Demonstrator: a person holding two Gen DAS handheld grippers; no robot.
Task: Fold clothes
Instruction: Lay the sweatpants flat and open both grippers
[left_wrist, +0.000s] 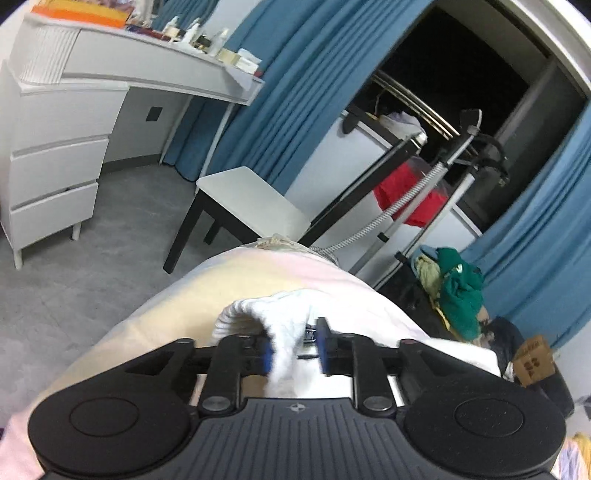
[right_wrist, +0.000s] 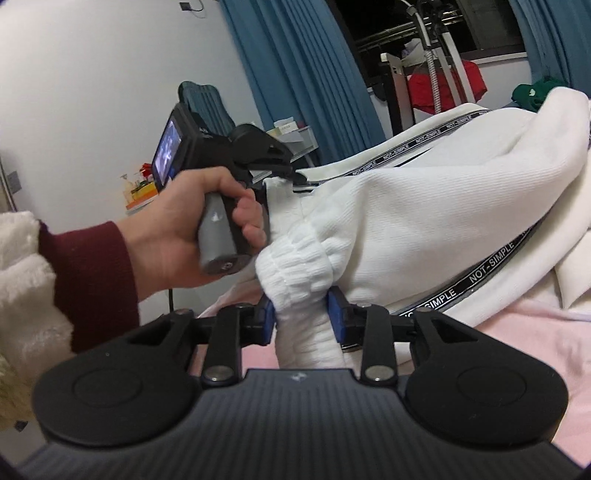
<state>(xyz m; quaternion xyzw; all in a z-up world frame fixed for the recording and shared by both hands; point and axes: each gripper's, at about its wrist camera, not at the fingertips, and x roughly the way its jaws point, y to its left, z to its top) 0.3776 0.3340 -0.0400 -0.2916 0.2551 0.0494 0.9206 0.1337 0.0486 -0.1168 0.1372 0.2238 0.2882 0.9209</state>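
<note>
A pale pink quilted bed cover (right_wrist: 517, 332) bears the white ribbed-knit garment with black lettered tape (right_wrist: 424, 206). The right gripper (right_wrist: 302, 314) pinches its elastic cuff; the left gripper (left_wrist: 295, 347) stands part-open, fabric touching only one pad.

Right tool (right_wrist: 302, 314) grips white garment (right_wrist: 424, 206) (ribbed cuff).

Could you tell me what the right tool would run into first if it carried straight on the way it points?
The white garment: its ribbed cuff already sits between the right tool pads and bulges directly ahead. Beyond it, probably more of the same fabric, though depth is unclear.
</note>
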